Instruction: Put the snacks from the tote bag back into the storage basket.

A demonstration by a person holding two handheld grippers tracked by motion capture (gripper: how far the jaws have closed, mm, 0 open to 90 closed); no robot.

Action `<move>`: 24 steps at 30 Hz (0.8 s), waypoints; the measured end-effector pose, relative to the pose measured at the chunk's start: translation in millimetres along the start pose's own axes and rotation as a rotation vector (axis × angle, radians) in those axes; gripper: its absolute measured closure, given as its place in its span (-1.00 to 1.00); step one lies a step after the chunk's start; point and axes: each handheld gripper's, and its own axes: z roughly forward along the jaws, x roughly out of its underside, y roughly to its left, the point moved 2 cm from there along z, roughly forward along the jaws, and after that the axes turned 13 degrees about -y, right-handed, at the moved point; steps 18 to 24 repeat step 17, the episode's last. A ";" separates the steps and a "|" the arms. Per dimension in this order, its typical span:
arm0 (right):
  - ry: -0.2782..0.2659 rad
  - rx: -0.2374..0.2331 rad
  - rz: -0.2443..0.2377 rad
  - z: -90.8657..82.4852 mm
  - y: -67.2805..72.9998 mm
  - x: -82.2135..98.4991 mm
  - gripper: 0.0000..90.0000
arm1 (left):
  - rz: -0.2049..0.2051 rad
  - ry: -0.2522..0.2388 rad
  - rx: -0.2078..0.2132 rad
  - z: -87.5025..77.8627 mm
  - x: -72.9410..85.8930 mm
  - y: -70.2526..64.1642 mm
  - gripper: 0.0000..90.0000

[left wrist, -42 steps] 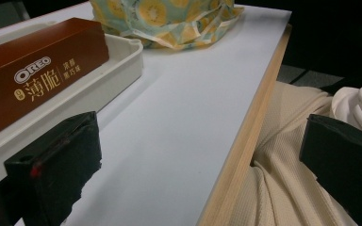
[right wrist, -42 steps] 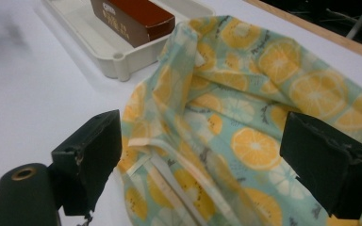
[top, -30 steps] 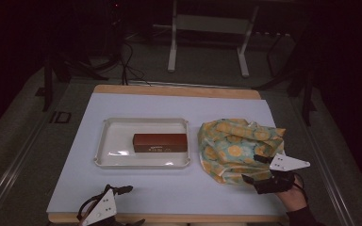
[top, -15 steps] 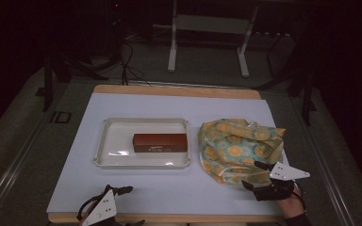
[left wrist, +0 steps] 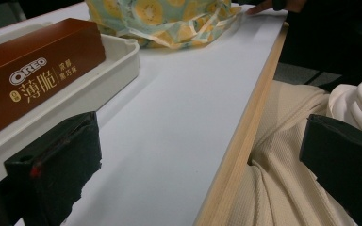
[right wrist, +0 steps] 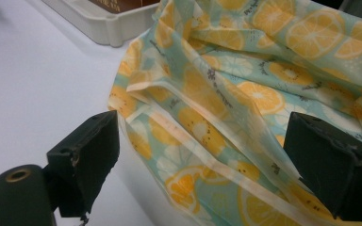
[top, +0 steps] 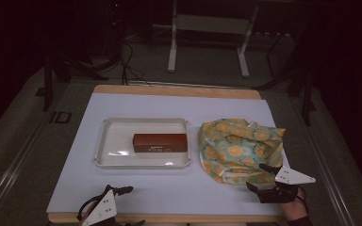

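A brown Oreo box (top: pixel 160 142) lies in a white tray (top: pixel 104 159) at the table's middle. To its right sits a crumpled bag with an orange-slice print (top: pixel 239 147). My right gripper (top: pixel 257 177) is at the bag's near edge, open. In the right gripper view the bag (right wrist: pixel 245 94) spreads between and beyond the wide-apart jaws of my right gripper (right wrist: pixel 209 165). My left gripper (top: pixel 119 191) rests open at the table's front left edge. In the left gripper view my left gripper (left wrist: pixel 198 174) holds nothing, with the box (left wrist: pixel 28 84) and tray (left wrist: pixel 108 70) ahead on its left.
The white table top (top: pixel 169 188) ends in a wooden front edge (left wrist: pixel 245 127). Just beyond that edge is the person's cream clothing (left wrist: pixel 287 179). Dark floor, stands and cables surround the table (top: pixel 207 42).
My right gripper has drawn back toward the table's near edge, along the bag's near side. The left gripper, box, tray and bag have stayed in place.
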 end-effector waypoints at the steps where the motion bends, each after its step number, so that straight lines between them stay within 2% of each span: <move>1: 0.002 -0.005 -0.005 -0.1 0.1 1.1 -0.74 | 0.000 0.000 0.000 -0.1 0.0 0.0 -1.00; 14: -0.030 -0.009 -0.021 -3.2 -0.3 3.4 -0.73 | -0.001 -0.001 0.000 0.1 0.1 0.4 -1.00; 24: -0.029 -0.011 -0.017 -3.3 -0.9 3.7 -0.73 | 0.002 -0.001 0.001 0.0 -0.2 0.2 -1.00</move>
